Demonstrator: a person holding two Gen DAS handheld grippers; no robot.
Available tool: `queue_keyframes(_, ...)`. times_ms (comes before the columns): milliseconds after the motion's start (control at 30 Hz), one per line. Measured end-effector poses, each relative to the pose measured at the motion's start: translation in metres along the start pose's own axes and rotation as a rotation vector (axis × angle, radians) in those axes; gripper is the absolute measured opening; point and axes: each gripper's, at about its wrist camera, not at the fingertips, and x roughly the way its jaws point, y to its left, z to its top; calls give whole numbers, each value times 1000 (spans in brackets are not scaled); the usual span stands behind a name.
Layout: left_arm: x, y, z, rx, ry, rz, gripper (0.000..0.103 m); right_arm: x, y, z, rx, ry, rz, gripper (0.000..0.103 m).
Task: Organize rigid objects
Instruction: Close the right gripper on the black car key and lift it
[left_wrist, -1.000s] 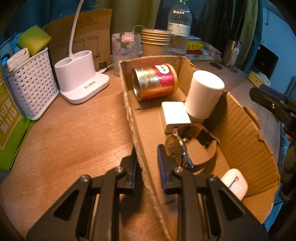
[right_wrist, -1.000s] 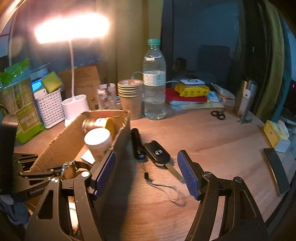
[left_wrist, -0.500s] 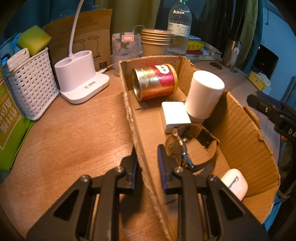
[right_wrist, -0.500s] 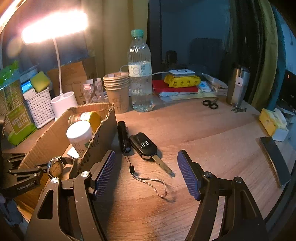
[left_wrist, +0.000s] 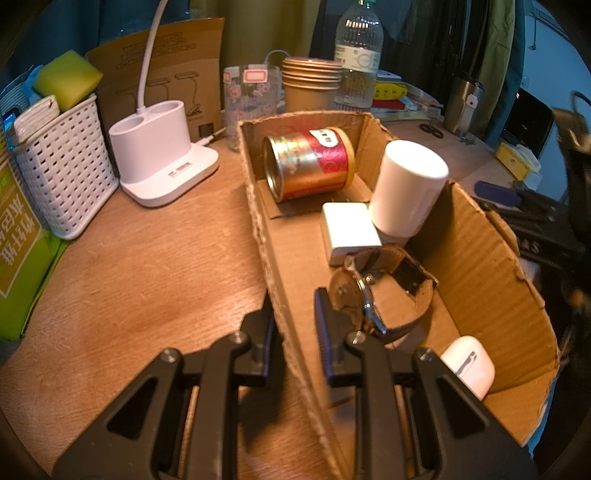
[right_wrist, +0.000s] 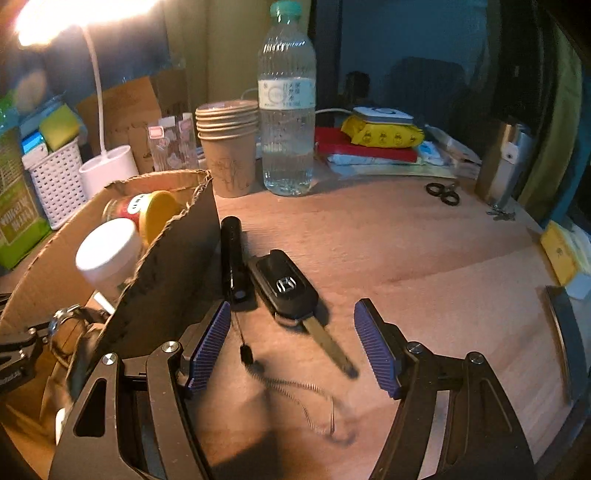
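- Still outside the cardboard box (right_wrist: 173, 266): car key (right_wrist: 286, 286) with its blade flipped out, and small black flashlight (right_wrist: 232, 258) lying just beside it at 9 o'clock, touching or nearly touching the box wall.
- Right gripper (right_wrist: 291, 350) spread wide, holding nothing, blue pads straddling the key blade from 6 o'clock.
- Likely trouble: closing here would catch only the thin metal blade, so the heavy fob could swing or slip free on the lift.
- Also risky: left pad of that gripper sits close to the box wall and the flashlight's lanyard (right_wrist: 295, 391); could snag the cord and drag the flashlight along, or shove the wall.
- Left gripper (left_wrist: 291, 325) clenched on the box's side wall at 6 o'clock of its view, steadying it; soft corrugated edge could buckle or tear if tugged.
- Already inside the box: tin can (left_wrist: 308, 166) on its side, white jar (left_wrist: 406, 192), white charger (left_wrist: 349, 230), wristwatch (left_wrist: 376, 291), earbud case (left_wrist: 469, 365); round can free to roll if the box gets jolted.
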Motion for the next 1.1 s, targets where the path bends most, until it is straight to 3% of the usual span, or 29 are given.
queue_keyframes(267,0,0,0,0,0,0,21,19,1,11,-52,51,-15,71)
queue_keyframes(567,0,0,0,0,0,0,21,39,10,15,-124,97,-43,63)
queue_keyframes(733,0,0,0,0,0,0,21,45,12,15,-127,108,-14,55)
queue_keyframes(800,0,0,0,0,0,0,21,46,13,15,-123,109,-4,46)
queue_keyframes(1100,0,0,0,0,0,1,21,39,11,13,-100,86,-5,40)
